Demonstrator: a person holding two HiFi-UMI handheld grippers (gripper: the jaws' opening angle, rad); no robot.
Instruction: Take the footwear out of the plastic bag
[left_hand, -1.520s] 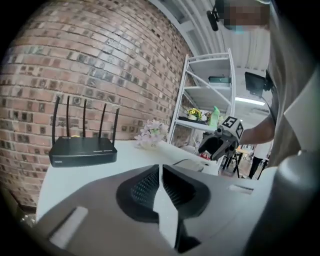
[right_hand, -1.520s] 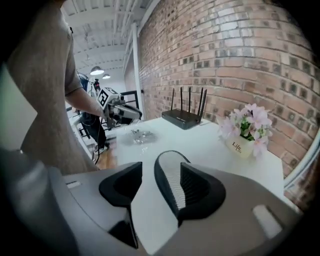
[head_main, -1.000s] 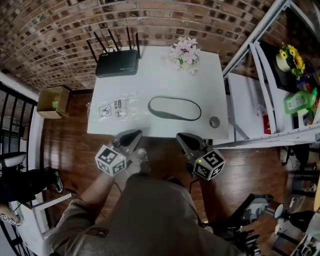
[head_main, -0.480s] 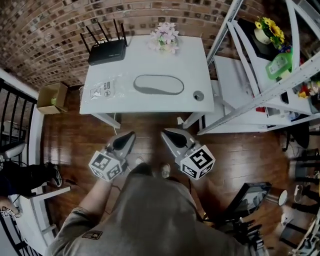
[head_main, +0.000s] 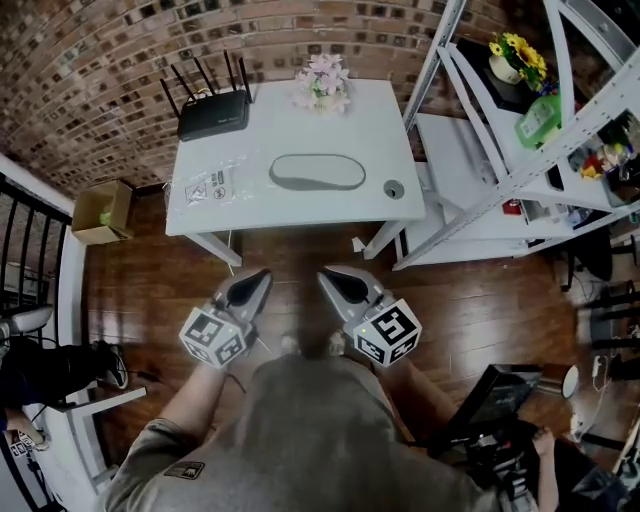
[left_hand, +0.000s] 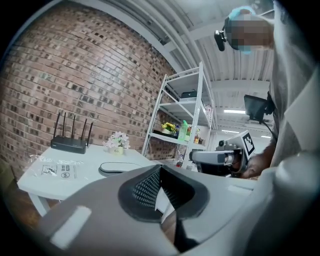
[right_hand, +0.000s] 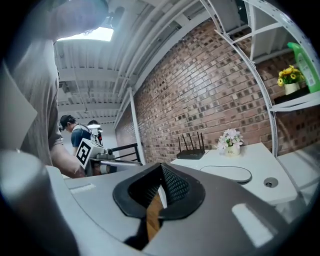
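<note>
Left gripper (head_main: 256, 281) hanging low in front of torso, jaws resting together, nothing between them, pointing forward, nearly level. Right gripper (head_main: 330, 279) sitting just beside it, jaws likewise pressing together, empty. Tips angling slightly toward each other, not touching. Left forearm (head_main: 188, 398) reaching forward from body, bare below sleeve.

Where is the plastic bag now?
Head view: plastic bag lies at the left end of the white table, left of the grey insole, nearer than the router.
</note>
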